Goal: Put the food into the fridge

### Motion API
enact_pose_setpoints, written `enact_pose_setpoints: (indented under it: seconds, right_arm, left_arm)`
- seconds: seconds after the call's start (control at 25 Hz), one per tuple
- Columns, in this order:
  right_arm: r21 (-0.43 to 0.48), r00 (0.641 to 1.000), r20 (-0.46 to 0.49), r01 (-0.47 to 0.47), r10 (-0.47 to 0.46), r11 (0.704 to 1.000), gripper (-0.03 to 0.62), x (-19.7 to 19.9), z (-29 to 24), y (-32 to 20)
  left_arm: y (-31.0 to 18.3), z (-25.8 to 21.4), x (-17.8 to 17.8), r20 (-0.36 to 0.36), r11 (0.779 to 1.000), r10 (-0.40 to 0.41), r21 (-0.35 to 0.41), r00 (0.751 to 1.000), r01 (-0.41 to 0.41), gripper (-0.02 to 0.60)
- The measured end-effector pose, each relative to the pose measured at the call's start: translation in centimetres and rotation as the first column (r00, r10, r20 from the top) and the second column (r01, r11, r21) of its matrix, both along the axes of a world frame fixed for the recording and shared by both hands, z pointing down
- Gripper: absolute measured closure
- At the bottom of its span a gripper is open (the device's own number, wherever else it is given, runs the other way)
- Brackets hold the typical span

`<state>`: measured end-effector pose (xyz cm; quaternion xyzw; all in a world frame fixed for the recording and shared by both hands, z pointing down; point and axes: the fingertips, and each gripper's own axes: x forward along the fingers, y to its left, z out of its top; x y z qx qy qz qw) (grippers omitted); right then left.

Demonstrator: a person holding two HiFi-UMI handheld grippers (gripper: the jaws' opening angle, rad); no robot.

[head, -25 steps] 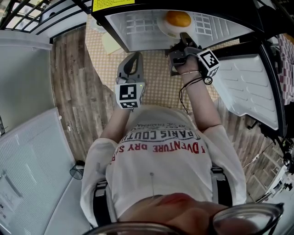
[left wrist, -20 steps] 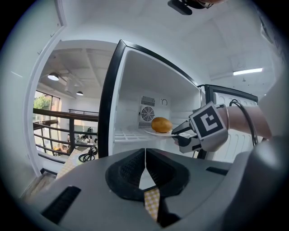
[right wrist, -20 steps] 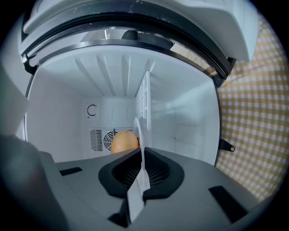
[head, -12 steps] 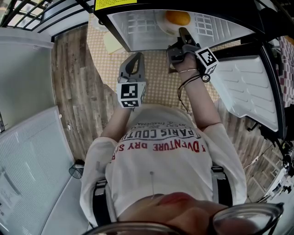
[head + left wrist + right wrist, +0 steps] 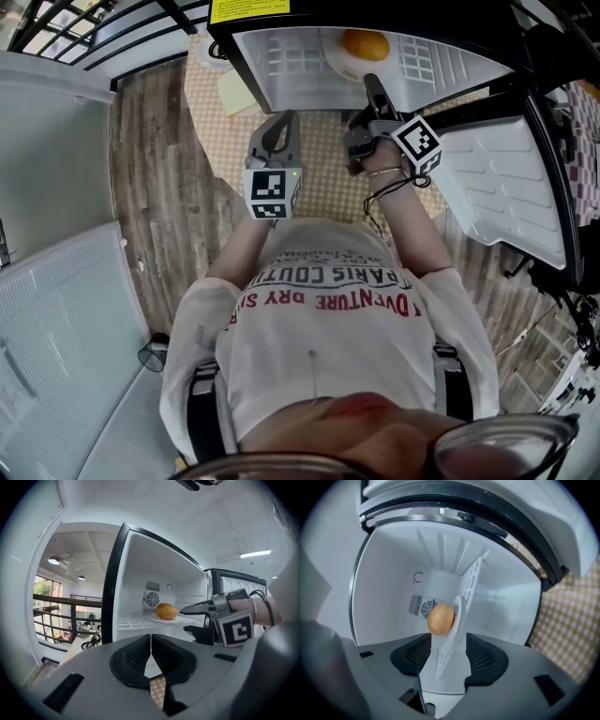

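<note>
Food (image 5: 364, 43) on plate (image 5: 335, 60), far on fridge shelf (image 5: 291, 58). Right tool (image 5: 373, 92) opening, nothing pinched (release step); left tool (image 5: 279, 128) pressed together, empty. Next: back out, shut fridge door (image 5: 506, 178).

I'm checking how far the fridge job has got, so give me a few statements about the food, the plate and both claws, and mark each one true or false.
1. The round orange-brown food sits on a white plate on a shelf inside the fridge. True.
2. The right claw is clamped on the plate. False: its jaws are opening; the plate's rim lines up between them, but the pads do not press it.
3. The left claw is shut with nothing in it. True.
4. The fridge door is closed. False: it stands open, with the inside in plain view.
</note>
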<state>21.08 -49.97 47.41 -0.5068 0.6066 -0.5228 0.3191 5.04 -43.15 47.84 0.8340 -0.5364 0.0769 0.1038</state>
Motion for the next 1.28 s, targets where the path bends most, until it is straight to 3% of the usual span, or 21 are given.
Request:
enact_pose_setpoints:
  seconds: [0.08,0.2,0.24,0.52,0.68,0.84,1.04,1.16,1.28]
  right_arm:
    - [0.025,0.992,-0.116,0.052,-0.049,0.998,0.36,-0.6,0.0,1.1]
    - [0.024,0.969,-0.234,0.093,-0.085,0.995,0.538,-0.9,0.5,2.7]
    - [0.023,0.959,-0.269,0.105,-0.095,0.994,0.559,-0.9,0.6,3.2]
    - [0.09,0.854,-0.497,0.223,-0.151,0.971,0.568,-2.3,-0.8,5.5]
    - [0.133,0.741,-0.653,0.316,-0.156,0.939,0.568,-3.8,-2.5,6.4]
    - [0.207,0.637,-0.768,0.342,-0.064,0.917,0.568,-4.0,-4.8,7.1]
    - [0.256,0.475,-0.879,0.385,0.047,0.887,0.568,-4.2,-6.8,8.0]
    - [0.258,0.411,-0.91,0.451,0.058,0.854,0.568,-5.2,-7.6,8.5]
    - [0.25,0.374,-0.926,0.485,0.06,0.838,0.568,-5.7,-7.9,8.9]
  left_arm:
    - [0.0,-0.3,0.3,-0.005,1.0,0.008,0.007,1.0,-0.008,0.554]
    - [0.0,-1.1,0.8,-0.008,0.999,0.024,0.024,1.0,-0.024,0.554]
    - [0.0,-1.5,0.9,-0.008,0.999,0.029,0.031,1.0,-0.029,0.554]
    - [-0.2,-3.5,1.0,-0.014,0.997,0.047,0.07,0.999,-0.046,0.554]
    - [-0.2,-4.6,1.7,-0.03,0.994,0.063,0.087,0.998,-0.06,0.554]
    - [0.1,-5.7,2.2,-0.04,0.992,0.08,0.103,0.996,-0.075,0.554]
    - [0.5,-7.0,2.5,-0.054,0.989,0.088,0.121,0.995,-0.081,0.554]
    - [0.6,-7.4,2.7,-0.058,0.988,0.089,0.132,0.994,-0.08,0.554]
    - [0.7,-7.4,3.0,-0.055,0.988,0.096,0.129,0.994,-0.088,0.554]
